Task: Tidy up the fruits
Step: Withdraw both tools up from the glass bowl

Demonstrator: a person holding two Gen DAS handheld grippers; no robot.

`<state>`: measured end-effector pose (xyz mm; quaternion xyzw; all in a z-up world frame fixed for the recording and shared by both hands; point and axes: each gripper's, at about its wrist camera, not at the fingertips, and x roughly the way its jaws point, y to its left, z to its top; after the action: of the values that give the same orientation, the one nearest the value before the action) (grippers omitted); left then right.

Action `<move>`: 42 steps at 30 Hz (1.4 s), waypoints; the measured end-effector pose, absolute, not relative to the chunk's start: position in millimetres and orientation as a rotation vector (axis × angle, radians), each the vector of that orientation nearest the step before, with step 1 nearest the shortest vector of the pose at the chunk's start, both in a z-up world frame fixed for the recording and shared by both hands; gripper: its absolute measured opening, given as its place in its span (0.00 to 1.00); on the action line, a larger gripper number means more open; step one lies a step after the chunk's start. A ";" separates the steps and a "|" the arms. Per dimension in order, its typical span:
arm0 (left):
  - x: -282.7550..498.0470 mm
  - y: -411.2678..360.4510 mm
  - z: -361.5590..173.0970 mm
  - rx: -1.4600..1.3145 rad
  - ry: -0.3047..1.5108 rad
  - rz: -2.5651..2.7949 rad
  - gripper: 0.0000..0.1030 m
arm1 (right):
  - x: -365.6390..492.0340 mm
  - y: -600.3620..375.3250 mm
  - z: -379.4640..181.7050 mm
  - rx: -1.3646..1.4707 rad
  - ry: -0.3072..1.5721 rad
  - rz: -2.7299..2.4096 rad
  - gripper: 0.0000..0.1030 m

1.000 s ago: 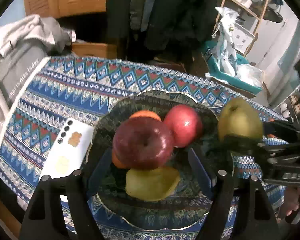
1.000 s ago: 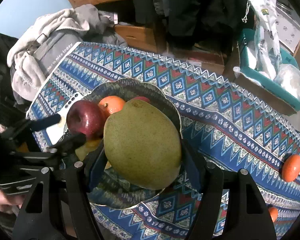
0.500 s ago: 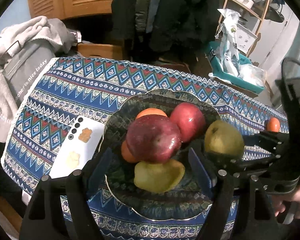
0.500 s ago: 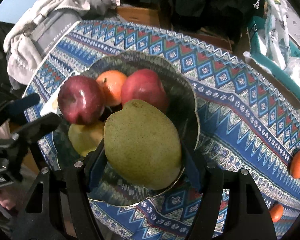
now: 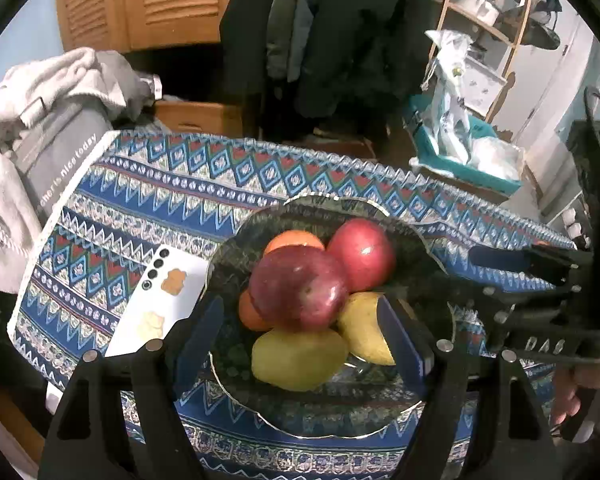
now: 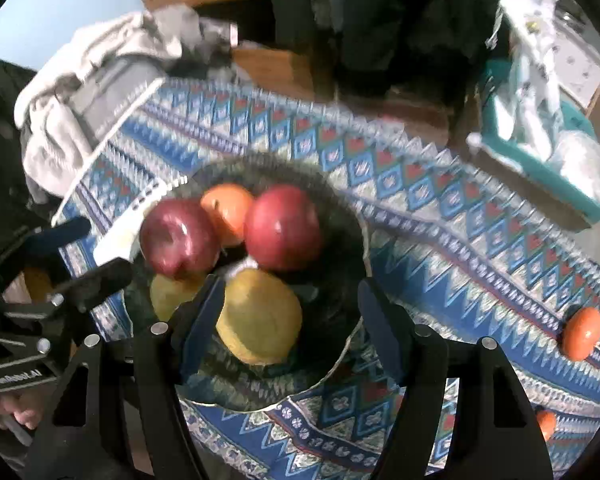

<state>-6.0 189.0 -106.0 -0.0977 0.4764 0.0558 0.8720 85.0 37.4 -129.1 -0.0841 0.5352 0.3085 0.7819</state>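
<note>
Risk first: the pear (image 6: 260, 316) just set in the bowl (image 6: 352, 216) leans against the left finger of the right tool (image 6: 288, 312), so pulling that tool back carelessly could drag or roll it toward the rim at 6 o'clock. The heap is also steep, and the dark apple (image 5: 300, 288) rides on top of the other fruit, so a knock from either tool could send it off the pile onto the worktop (image 5: 160, 192).

Right tool is released, jaws spread wide with nothing between them but the pear resting at its left finger. Left tool (image 5: 300, 340) is likewise spread and empty (it hovers at the bowl's 6 o'clock edge, fingers either side of the heap).

Pear looks dull yellow-green, speckled, plump and smooth-skinned; it lies in the bowl at 6 o'clock, below the red apple (image 6: 284, 228) and beside a second pear (image 6: 168, 296). An orange (image 6: 228, 216) sits at 11 o'clock in the bowl. Two more oranges remain out on the worktop, one (image 6: 582, 332) at 3 o'clock and another (image 6: 546, 424) at 4 o'clock.
</note>
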 end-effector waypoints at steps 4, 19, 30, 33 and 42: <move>-9.0 183.7 -86.7 -0.198 0.944 0.109 0.78 | 84.2 24.9 -98.7 -0.168 1.072 0.636 0.69; -17.4 155.6 -23.7 -0.180 0.799 0.058 0.84 | 62.9 -26.5 -8.0 -0.125 0.829 0.536 0.77; -21.7 126.8 2.5 -0.158 0.741 0.004 0.85 | 34.9 -63.5 30.4 -0.141 0.704 0.491 0.86; -22.6 118.5 10.1 -0.157 0.725 -0.011 0.87 | 30.6 -72.9 35.2 -0.143 0.689 0.481 0.86; -21.7 93.3 23.9 -0.123 0.670 -0.026 0.96 | 22.3 -108.7 39.5 -0.122 0.669 0.430 0.87</move>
<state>-21.7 93.3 23.9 -0.0604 0.3286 -0.0126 0.9425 22.3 -108.7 39.5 -0.0596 0.3255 0.2095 0.9201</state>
